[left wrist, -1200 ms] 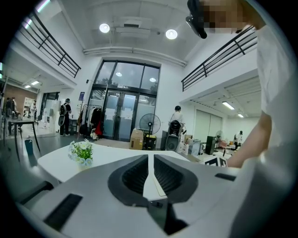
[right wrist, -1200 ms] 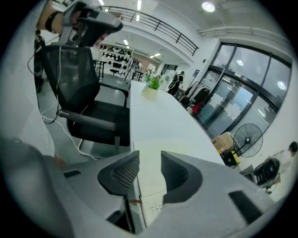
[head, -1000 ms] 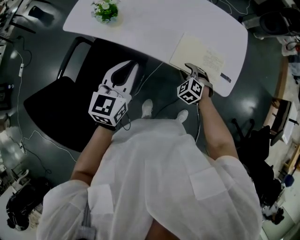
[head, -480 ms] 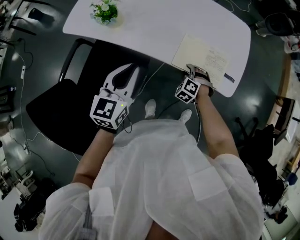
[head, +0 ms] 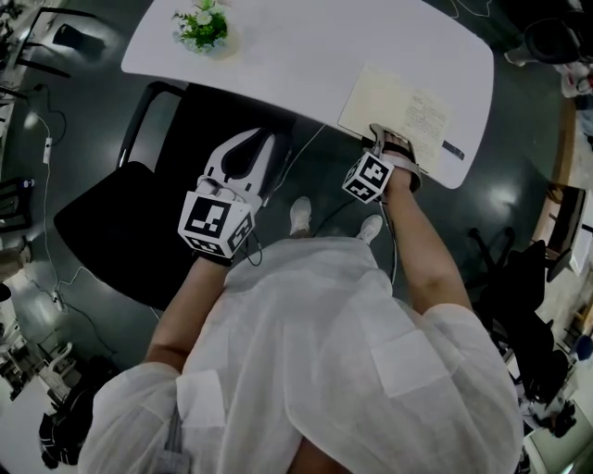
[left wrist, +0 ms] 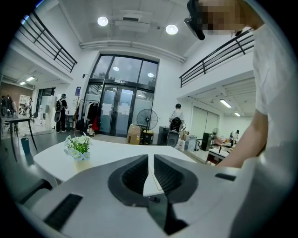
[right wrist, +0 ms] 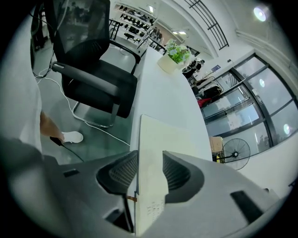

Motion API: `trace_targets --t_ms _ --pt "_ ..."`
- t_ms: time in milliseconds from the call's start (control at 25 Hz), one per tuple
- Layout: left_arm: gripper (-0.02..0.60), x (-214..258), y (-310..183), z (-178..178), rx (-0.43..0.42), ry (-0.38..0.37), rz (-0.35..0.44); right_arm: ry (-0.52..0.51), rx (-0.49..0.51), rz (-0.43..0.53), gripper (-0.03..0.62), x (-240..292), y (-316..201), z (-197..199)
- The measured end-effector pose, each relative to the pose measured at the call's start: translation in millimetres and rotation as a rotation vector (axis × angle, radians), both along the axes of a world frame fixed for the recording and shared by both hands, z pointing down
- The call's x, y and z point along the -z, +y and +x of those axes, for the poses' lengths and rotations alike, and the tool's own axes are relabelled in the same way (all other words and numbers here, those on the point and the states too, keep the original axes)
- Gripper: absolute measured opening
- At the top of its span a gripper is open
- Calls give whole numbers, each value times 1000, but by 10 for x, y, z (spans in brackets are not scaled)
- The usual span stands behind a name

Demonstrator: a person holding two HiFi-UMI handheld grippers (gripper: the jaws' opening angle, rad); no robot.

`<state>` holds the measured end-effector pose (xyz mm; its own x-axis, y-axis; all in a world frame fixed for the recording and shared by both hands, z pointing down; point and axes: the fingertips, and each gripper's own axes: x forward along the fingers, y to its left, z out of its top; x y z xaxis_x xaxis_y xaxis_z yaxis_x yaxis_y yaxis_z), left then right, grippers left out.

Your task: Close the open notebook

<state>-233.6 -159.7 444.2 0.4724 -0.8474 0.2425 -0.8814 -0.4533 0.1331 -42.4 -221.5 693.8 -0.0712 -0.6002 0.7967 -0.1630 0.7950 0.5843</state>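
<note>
Head view: the open notebook [head: 403, 109] lies at the surface's [head: 296, 56] near right corner, long axis left to right. It is just beyond the right claw [head: 384, 139], now lower than a second ago. The left claw [head: 243, 162] is well apart.

Left gripper view: narrow, empty.

Right gripper view: jaws have just been opening wide, apparently straddling a page edge.

Notebook [head: 397, 113] on table [head: 296, 56] right end, plant [head: 202, 26] left end; chair [head: 130, 218] before table.
</note>
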Motion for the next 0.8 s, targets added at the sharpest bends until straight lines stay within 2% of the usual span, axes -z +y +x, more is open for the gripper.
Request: trace_targets --t_ms 120,280,360,800 --pt "34 7 7 44 -12 -3 2 -6 -14 8 159 -40 -4 8" --pt "34 22 30 88 -25 -8 5 -38 -53 32 78 37 37 -5" --pt "34 37 26 103 -30 -7 8 -53 -70 57 61 108 26 -2" --pt "34 79 73 303 -85 -2 22 -174 -199 109 57 362 69 171"
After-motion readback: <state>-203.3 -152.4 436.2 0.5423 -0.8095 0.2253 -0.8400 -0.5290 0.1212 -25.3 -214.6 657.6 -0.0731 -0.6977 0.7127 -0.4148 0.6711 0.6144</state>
